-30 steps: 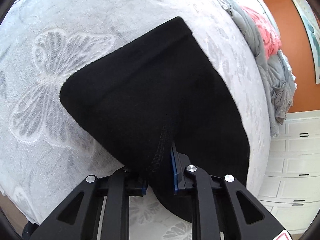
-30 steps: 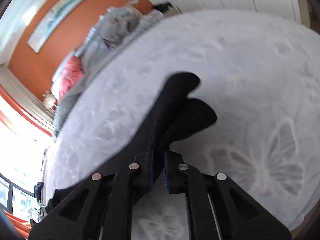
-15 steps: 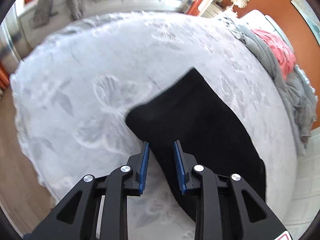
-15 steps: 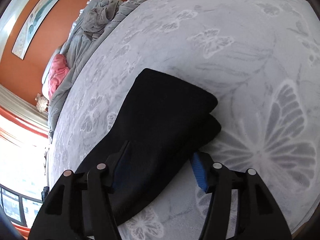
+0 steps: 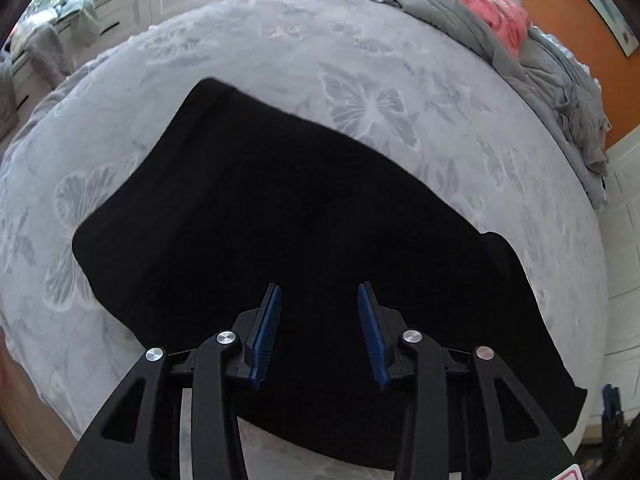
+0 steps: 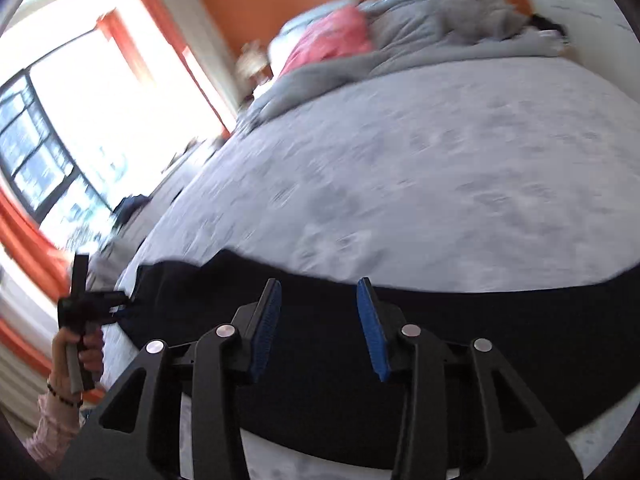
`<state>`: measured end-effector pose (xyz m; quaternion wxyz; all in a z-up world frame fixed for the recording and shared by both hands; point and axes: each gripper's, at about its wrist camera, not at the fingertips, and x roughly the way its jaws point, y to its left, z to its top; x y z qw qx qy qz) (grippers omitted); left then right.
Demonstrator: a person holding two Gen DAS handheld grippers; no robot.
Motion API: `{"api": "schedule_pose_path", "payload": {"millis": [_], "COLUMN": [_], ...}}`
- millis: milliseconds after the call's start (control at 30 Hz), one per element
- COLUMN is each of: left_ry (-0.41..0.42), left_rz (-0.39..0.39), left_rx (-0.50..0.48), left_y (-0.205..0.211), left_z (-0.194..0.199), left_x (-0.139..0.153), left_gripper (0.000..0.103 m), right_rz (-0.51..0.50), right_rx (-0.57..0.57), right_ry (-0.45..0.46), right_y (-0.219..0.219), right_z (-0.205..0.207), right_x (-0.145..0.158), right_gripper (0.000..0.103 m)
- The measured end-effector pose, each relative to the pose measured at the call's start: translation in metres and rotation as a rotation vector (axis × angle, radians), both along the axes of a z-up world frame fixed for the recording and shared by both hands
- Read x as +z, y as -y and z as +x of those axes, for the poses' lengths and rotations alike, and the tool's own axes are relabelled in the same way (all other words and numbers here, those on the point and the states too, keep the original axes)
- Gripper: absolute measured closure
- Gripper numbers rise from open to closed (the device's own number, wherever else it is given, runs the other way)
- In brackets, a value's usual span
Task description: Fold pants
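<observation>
Since a second ago both grippers let go of the pants (image 5: 304, 216) and pulled back; the cloth that hung bunched from the jaws lay flat on the bedspread (image 5: 400, 60) now.

In the left wrist view I saw the pants as a long black slab, long axis running from 10 o'clock to 4 o'clock. One narrow end pointed up at 10 o'clock; the far end, with a stepped double edge, sat at 4 o'clock near the bed's edge.

Left gripper (image 5: 318, 330): jaws apart and opening, blue pads (image 5: 266, 336) clear of the fabric, nothing pinched. The pants lay directly under and ahead of it, 12 o'clock from the tips.

Right gripper (image 6: 318, 326): jaws apart but closing, nothing between them. Frame was motion-blurred. The pants ran as a band from 9 to 3 o'clock beneath the fingers. At 9 o'clock the other gripper, in the person's hand (image 6: 76, 354), sat at the pants' end; I couldn't tell if it touched.
</observation>
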<state>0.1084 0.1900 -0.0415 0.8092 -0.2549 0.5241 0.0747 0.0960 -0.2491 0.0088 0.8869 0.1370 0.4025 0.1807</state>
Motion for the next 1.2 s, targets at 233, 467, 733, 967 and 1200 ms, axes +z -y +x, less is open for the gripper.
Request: {"api": "schedule_pose_path", "payload": {"millis": [233,467,733,967,1200], "left_ry": [0.145,-0.032,0.276,0.06,0.271], "left_rz": [-0.17,-0.444,-0.257,0.105,0.313], "left_rx": [0.211,0.167,0.092,0.194,0.228], "left_y": [-0.125,-0.143,-0.144,-0.11,-0.071], "left_z": [-0.062,-0.049,-0.036,-0.047,-0.075], "left_x": [0.018,-0.052,0.015,0.011,0.078], "left_gripper": [0.02,0.019,0.089,0.077,0.048], "right_rz": [-0.061,-0.09,-0.077,-0.078,-0.089], "right_rx": [0.251,0.247,0.192,0.178,0.368], "right_ry": [-0.046,-0.167,-0.058,-0.052,-0.116], "right_y": [-0.107,-0.11,-0.11,-0.1,-0.181], "right_z": [0.01,-0.014,-0.011,0.023,0.086], "right_x": [-0.021,-0.057,-0.046,-0.037,-0.046], "right_gripper": [0.061,0.06,0.058,0.055,0.091]}}
